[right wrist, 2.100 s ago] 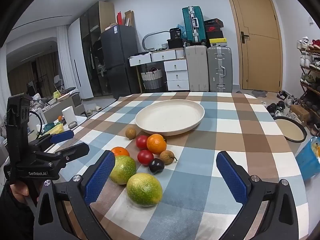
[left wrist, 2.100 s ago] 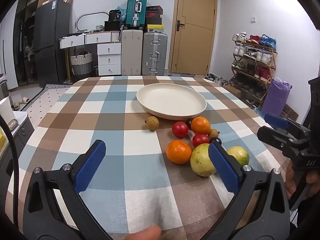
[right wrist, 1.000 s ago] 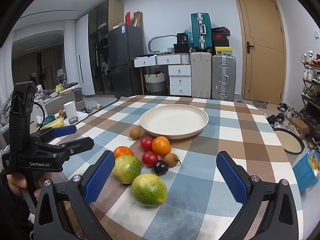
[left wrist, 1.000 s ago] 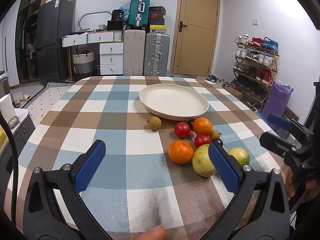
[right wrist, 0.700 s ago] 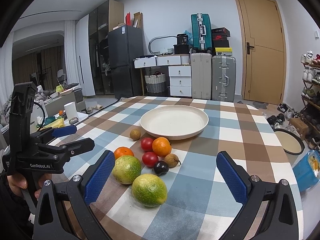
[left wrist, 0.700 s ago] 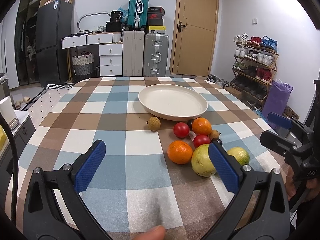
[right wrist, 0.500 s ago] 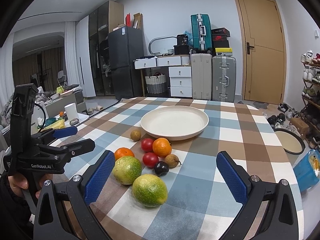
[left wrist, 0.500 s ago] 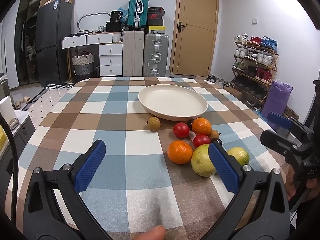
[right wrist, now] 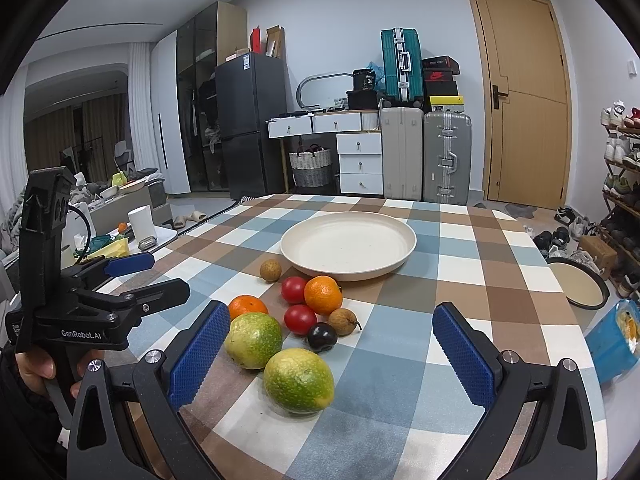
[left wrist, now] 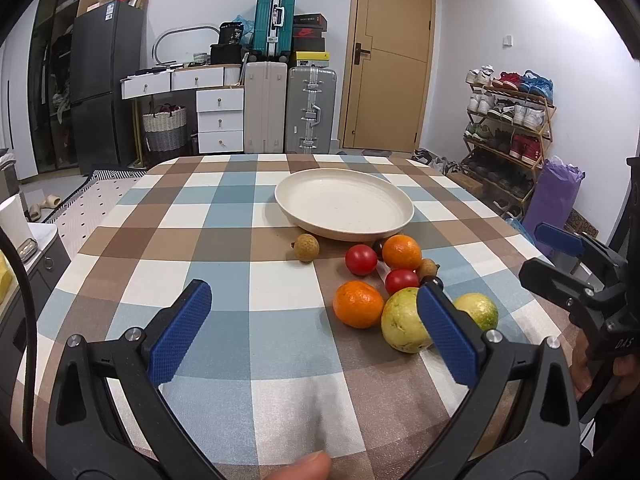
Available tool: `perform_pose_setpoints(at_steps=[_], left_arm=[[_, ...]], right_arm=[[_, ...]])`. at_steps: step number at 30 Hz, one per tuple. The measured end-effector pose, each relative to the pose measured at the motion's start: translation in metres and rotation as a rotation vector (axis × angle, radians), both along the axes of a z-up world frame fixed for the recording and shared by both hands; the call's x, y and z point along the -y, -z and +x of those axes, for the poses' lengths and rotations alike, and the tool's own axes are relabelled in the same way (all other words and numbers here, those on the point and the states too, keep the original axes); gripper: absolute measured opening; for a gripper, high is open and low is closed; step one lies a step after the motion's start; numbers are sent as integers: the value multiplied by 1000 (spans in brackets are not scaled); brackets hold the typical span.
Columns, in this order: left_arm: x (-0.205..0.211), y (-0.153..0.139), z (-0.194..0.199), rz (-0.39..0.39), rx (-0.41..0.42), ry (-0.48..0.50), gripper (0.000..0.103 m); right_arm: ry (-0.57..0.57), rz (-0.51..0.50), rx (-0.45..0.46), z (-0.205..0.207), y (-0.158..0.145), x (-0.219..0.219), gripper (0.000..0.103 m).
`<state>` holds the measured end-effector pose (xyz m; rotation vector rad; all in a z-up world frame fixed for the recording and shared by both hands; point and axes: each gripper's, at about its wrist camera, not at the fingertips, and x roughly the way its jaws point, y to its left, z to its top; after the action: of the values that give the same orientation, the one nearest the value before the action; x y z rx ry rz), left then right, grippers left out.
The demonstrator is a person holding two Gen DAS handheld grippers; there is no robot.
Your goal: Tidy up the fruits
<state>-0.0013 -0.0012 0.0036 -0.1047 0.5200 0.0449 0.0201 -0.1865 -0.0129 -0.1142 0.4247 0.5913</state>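
Nine fruits lie clustered on the checked tablecloth (right wrist: pixel 472 280) just near of the empty cream plate (right wrist: pixel 404 258); both the left gripper (left wrist: pixel 314 326) and right gripper (right wrist: pixel 332 354) hang spread wide, holding nothing; best to straddle the nearest green citrus (right wrist: pixel 298 380) squarely and close gently.

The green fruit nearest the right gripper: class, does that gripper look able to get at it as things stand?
Probably yes. The right gripper is open, and the green fruit lies on the cloth just ahead between its fingers, with nothing across the approach.
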Motion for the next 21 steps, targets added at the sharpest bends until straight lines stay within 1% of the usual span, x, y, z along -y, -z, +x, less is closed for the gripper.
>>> perform_pose_setpoints(at_steps=[14, 21], left_arm=[[-1, 0, -1, 0, -1, -2, 102], [-1, 1, -2, -1, 0, -2, 102]], right_arm=[[12, -8, 4, 0, -2, 1, 103], [20, -11, -33, 6, 1, 0, 103]])
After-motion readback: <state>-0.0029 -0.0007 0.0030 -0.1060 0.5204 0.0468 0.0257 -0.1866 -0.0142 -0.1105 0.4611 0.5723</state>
